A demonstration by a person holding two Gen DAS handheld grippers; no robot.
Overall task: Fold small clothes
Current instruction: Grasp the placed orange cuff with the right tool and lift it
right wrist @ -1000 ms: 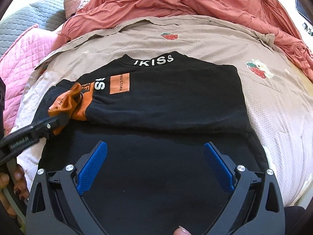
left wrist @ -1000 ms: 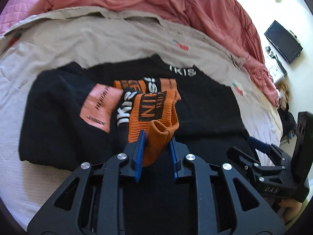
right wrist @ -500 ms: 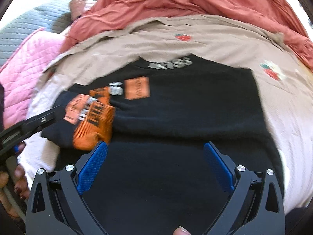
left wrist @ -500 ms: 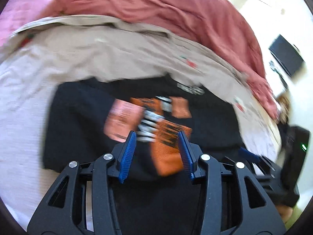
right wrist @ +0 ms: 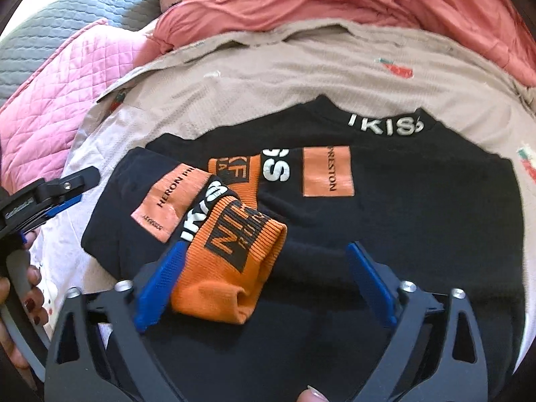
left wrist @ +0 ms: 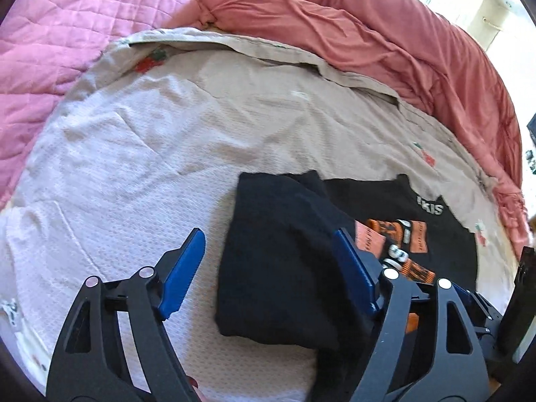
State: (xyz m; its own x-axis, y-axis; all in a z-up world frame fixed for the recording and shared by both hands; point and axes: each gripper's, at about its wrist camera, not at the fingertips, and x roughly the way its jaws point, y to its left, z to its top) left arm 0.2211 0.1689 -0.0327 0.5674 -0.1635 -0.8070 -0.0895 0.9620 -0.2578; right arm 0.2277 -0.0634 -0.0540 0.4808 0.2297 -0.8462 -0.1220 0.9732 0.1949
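Your left hand-held gripper (left wrist: 268, 274) has just been opening, empty, above the black sweater (right wrist: 418, 207) on the bed (left wrist: 167, 134). The orange cuff (right wrist: 231, 268) lies folded in; your right hand-held gripper (right wrist: 264, 288), closing slightly, straddles it ungripped (more folding left, I'd judge).

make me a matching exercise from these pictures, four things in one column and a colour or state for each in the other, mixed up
Things:
1. sleeve cuff
2. quilt
3. left gripper
4. collar lettering

Colour or state:
A. white
B. orange, lying on the black top
C. open, nothing between its pads
D. pink, stitched in squares

Pairs: 1-B, 2-D, 3-C, 4-A
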